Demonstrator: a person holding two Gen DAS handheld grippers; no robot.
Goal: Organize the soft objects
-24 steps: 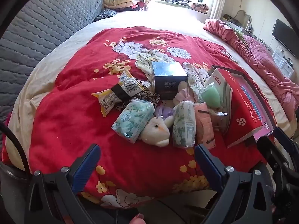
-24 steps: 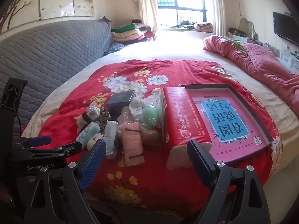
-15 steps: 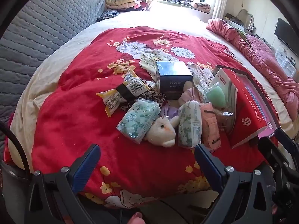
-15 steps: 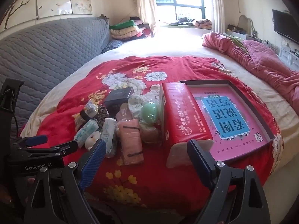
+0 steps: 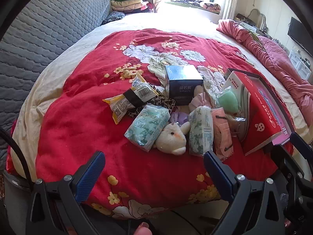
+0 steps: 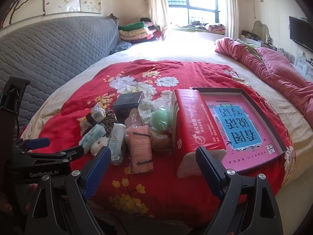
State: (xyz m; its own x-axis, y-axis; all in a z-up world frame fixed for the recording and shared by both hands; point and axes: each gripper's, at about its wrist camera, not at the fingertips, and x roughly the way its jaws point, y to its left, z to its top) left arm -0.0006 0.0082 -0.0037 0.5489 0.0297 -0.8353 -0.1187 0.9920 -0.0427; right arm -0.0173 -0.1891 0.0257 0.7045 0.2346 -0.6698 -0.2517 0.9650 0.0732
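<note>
Beyond the open left tongs (image 5: 153,166) lies the plush toy (image 5: 171,138); untouched.

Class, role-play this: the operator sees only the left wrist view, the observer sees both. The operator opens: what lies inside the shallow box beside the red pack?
Observer: In the right wrist view the shallow box holds a pink sheet with a blue panel of large characters.
Operator: And the near end of the red pack?
Observer: The red pack has a near end that is pale and unprinted, not red.
Operator: Is the right gripper carrying anything?
Observer: No. The right gripper has its jaws wide open, with nothing between them.
</note>
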